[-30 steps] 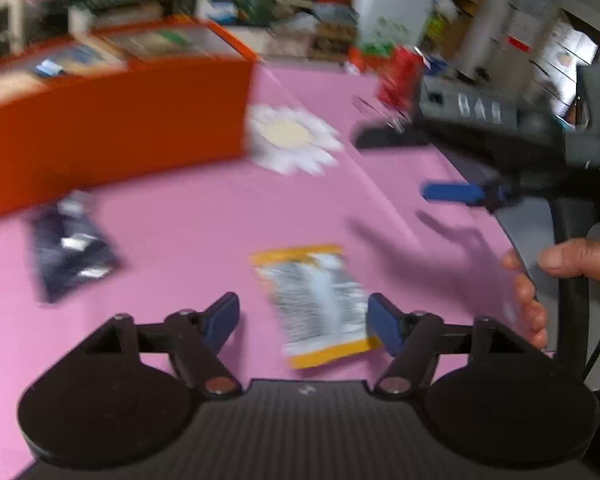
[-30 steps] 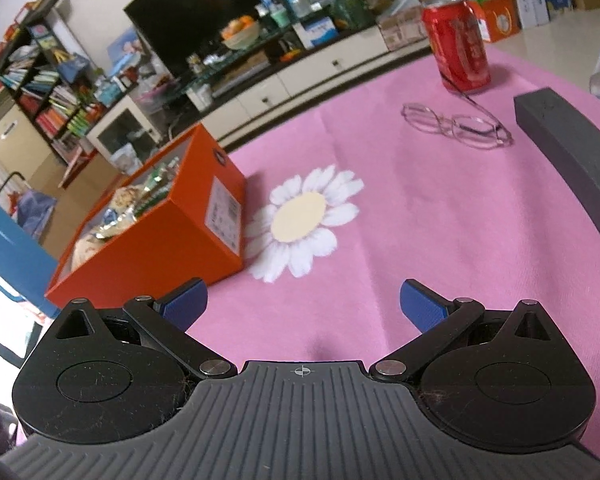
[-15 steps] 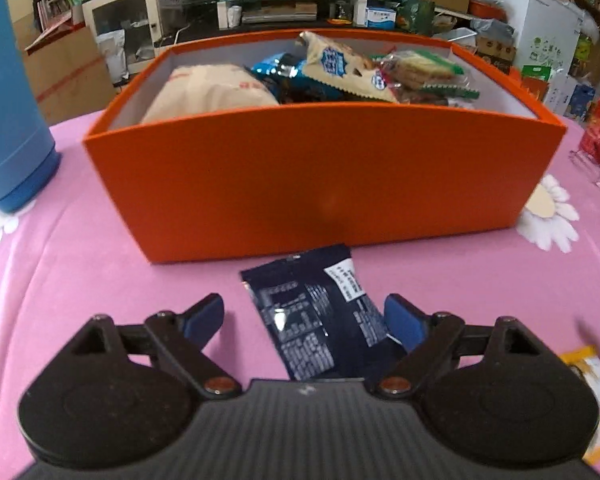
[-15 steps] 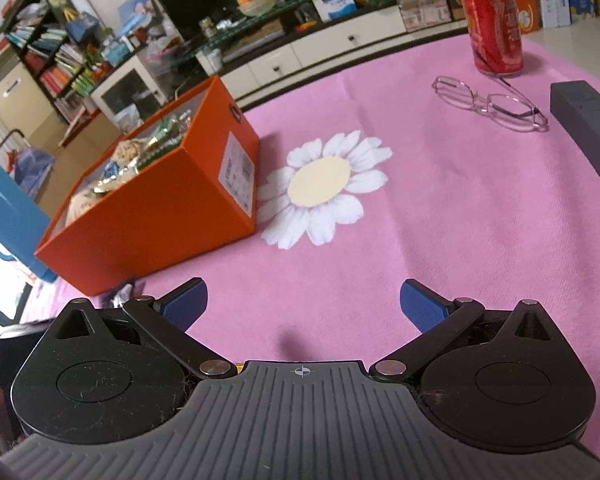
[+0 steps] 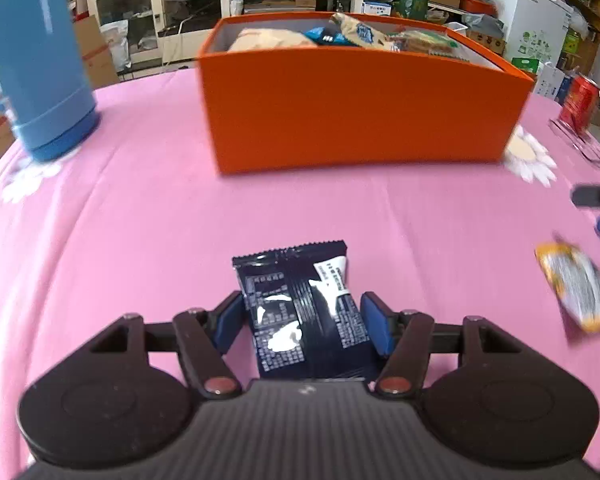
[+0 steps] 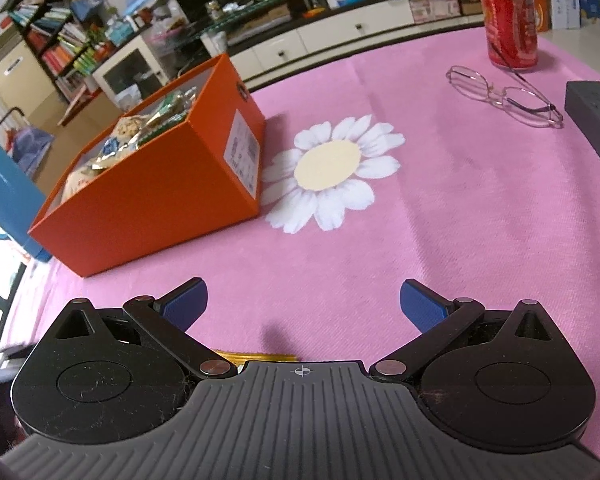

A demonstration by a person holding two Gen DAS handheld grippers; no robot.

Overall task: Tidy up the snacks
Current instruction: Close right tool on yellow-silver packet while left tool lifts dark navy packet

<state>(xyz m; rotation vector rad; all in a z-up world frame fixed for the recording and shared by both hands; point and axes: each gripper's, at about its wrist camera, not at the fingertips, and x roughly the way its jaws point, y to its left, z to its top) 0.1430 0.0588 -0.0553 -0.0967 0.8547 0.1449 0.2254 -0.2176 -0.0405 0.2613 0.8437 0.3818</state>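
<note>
A dark blue snack packet (image 5: 300, 304) lies flat on the pink tablecloth between the blue pads of my left gripper (image 5: 305, 322). The jaws are closing, and the pads stand right at the packet's side edges without crumpling it. Beyond it stands the orange box (image 5: 360, 116) holding several snack packets. A yellow-edged packet (image 5: 576, 288) lies at the right. My right gripper (image 6: 303, 304) is open over bare cloth with nothing between its pads. A yellow packet edge (image 6: 256, 357) peeks out beneath it. The orange box (image 6: 148, 208) is to its left.
A tall blue jug (image 5: 40, 64) stands left of the box. A red can (image 6: 510, 20), a pair of glasses (image 6: 504, 96) and a dark grey case (image 6: 596, 120) sit at the far right. A daisy print (image 6: 328, 168) marks the cloth by the box.
My left gripper swung left from the yellow packet to the dark packet, drew back from the box, and its jaws narrowed around the packet. The right gripper barely moved.
</note>
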